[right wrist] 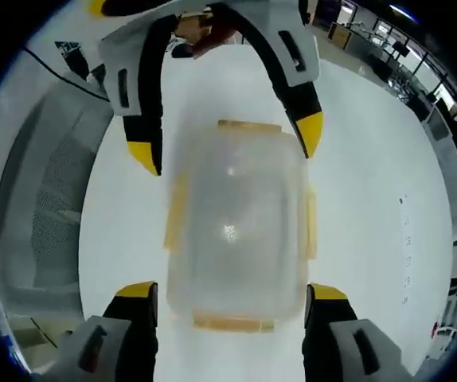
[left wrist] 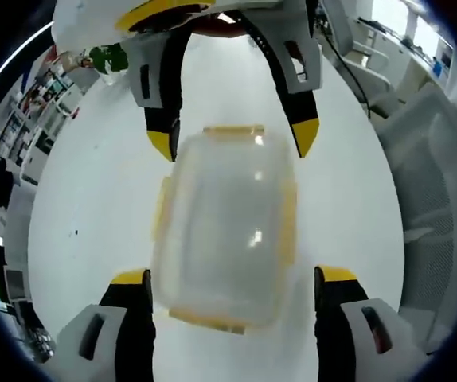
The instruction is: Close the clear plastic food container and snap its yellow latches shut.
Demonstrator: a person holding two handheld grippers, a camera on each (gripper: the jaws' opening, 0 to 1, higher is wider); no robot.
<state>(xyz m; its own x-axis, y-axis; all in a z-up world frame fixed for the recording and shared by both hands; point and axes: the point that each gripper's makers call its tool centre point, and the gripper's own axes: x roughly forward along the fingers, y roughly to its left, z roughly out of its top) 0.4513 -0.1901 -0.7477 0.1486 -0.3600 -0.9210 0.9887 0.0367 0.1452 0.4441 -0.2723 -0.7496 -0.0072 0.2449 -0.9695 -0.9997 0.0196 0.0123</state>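
A clear plastic container (left wrist: 224,231) with its lid on lies on the white table (left wrist: 93,199), with a yellow latch (left wrist: 232,130) on each of its four sides. I cannot tell whether the latches are snapped. My left gripper (left wrist: 232,280) is open, its jaws standing either side of the container's near end. My right gripper (left wrist: 232,142) comes in from the far side, open around the opposite end. In the right gripper view the container (right wrist: 240,231) lies between the right gripper (right wrist: 230,290) and the left gripper (right wrist: 228,143). Neither gripper holds anything.
A grey mesh office chair (left wrist: 443,183) stands by one table edge and shows again as the chair (right wrist: 45,199). A green object (left wrist: 109,57) lies at the far left. A person's hand (right wrist: 205,28) holds the left gripper. Desks fill the background.
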